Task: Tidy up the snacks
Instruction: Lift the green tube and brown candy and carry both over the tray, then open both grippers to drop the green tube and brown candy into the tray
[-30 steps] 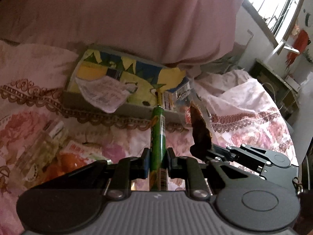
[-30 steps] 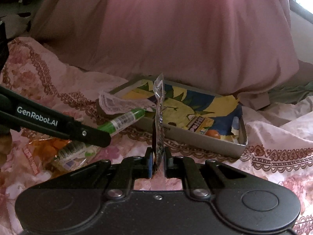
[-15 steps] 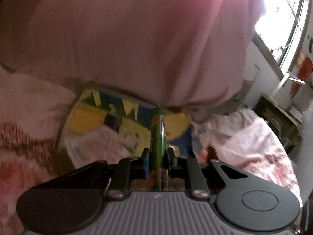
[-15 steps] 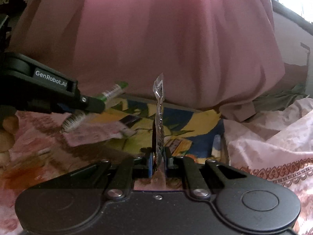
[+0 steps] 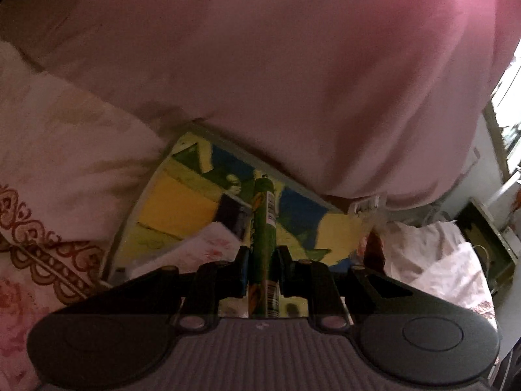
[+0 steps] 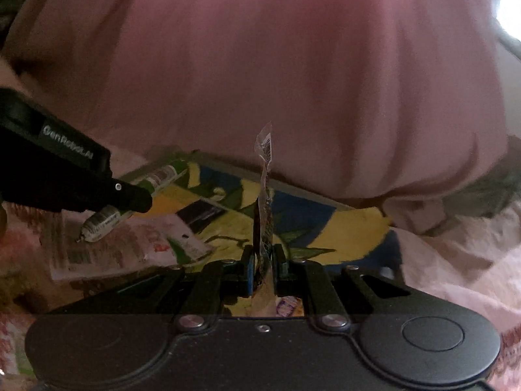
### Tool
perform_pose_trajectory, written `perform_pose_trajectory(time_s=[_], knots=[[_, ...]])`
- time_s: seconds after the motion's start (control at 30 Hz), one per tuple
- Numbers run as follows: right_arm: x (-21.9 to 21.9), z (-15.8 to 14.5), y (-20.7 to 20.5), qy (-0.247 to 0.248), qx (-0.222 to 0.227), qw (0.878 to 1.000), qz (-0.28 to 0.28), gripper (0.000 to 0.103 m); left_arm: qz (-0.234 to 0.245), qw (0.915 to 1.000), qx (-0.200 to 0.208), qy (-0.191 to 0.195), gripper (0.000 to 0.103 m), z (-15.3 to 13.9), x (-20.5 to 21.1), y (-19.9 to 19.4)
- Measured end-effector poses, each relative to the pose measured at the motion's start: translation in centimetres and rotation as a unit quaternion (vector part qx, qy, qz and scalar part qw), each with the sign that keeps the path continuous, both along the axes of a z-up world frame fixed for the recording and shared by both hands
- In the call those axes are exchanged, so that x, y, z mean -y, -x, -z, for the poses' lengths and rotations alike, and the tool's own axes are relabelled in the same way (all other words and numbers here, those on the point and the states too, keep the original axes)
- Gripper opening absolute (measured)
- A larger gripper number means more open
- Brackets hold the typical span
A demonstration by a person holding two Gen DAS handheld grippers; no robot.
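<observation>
My left gripper [image 5: 263,257] is shut on a green stick snack pack [image 5: 264,215], held over a shallow cardboard box [image 5: 182,208] with a yellow, blue and green printed floor. The same green pack [image 6: 156,177] and the left gripper's arm [image 6: 65,176] show in the right wrist view, above the box's left end. My right gripper [image 6: 263,260] is shut on a thin clear snack sachet [image 6: 264,195] that stands upright over the box [image 6: 325,228]. A white-and-pink wrapper [image 6: 107,247] lies in the box's near left corner, also seen in the left wrist view [image 5: 198,251].
The box lies on a pink floral bedsheet [image 5: 49,195]. A large pink quilt [image 5: 293,81] bulges over the box's far edge. A window [image 5: 508,104] and a small stand are at the far right.
Both grippers have moved forward and over the box with their snacks still held. The box now fills the middle of both views, and the loose snacks on the sheet have left view.
</observation>
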State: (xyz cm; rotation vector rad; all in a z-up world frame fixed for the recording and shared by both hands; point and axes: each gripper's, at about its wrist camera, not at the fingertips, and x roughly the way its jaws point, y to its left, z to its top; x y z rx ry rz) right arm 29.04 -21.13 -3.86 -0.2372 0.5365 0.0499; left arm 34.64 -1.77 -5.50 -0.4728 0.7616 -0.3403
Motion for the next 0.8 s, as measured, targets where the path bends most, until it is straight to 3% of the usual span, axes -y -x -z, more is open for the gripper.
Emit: perform_pose_trajectory(time_s=[0.23,0.57,0.73,0.8], knots=[[-1.6,1.6,-0.8,0.024,-0.025,0.999,-0.021,0.011,-0.010,0.9995,-0.022,-0.019,0.019,1.9,-0.4,-1.0],[-2.0,3.0,-0.9,0.017,-0.058,0.998,-0.024,0.014,-0.002,0.9976,-0.007,-0.068,0.019,1.8,0.8,-0.7],[-1.9,2.8,-0.6,0.005,-0.066,0.998,-0.020,0.020,-0.003,0.9966,-0.005,-0.082,0.020,1.5,0.9,-0.3],[-1.7,2.4,-0.5,-0.003,-0.067,0.998,-0.014,0.027,-0.006,0.9963,-0.004,-0.085,0.020,1.3,0.9,-0.2]])
